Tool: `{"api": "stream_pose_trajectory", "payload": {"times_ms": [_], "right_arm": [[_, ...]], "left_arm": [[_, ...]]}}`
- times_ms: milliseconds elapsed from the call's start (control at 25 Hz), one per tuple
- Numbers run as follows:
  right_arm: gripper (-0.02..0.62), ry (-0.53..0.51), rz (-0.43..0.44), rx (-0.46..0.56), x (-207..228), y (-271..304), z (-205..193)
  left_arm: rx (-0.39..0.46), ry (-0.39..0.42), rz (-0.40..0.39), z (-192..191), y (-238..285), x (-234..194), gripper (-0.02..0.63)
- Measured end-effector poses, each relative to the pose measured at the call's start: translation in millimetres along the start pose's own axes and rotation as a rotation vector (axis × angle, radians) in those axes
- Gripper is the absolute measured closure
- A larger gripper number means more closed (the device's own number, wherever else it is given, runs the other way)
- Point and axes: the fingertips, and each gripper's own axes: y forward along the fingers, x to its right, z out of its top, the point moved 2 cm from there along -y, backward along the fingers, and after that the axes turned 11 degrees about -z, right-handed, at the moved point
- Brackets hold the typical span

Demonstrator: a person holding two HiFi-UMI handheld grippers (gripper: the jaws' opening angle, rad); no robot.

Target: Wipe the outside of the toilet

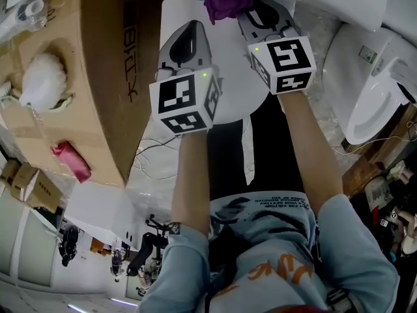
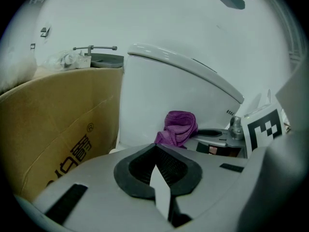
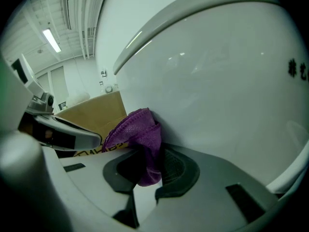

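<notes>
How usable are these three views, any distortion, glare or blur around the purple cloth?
Head view: even light, sharp, purple cloth crowded against the top edge. Left gripper view: heavy fisheye, dark corners, toilet lines bowed. Right gripper view: same curvature, soft reflections on the toilet, cloth crisp in the right gripper, left margin blurred.

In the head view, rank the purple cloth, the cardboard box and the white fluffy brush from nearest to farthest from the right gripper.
1. Purple cloth: clamped in the right gripper.
2. Cardboard box: to its left.
3. White fluffy brush: far left, on the box.
</notes>
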Motion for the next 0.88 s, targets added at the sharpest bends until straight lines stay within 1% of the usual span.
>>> {"api": "stream_pose_trajectory", "payload": {"times_ms": [400, 600, 880], "right_arm": [[0.522, 0.038, -0.063, -0.011, 41.2, -31.3, -15.4], [0.522, 0.059, -0.101, -0.021, 63.1, -46.5, -22.4], [0.522, 0.089, -0.161, -0.038, 96.5, -67.4, -34.7]], "left_arm": [[0.003, 0.036, -0.051, -3.1, 16.4, 43.1, 0.583], [-0.017, 0.053, -0.078, -4.3, 25.0, 63.2, 0.583], [-0.049, 0.089, -0.140, -4.8, 44.4, 96.7, 0.583]]}}
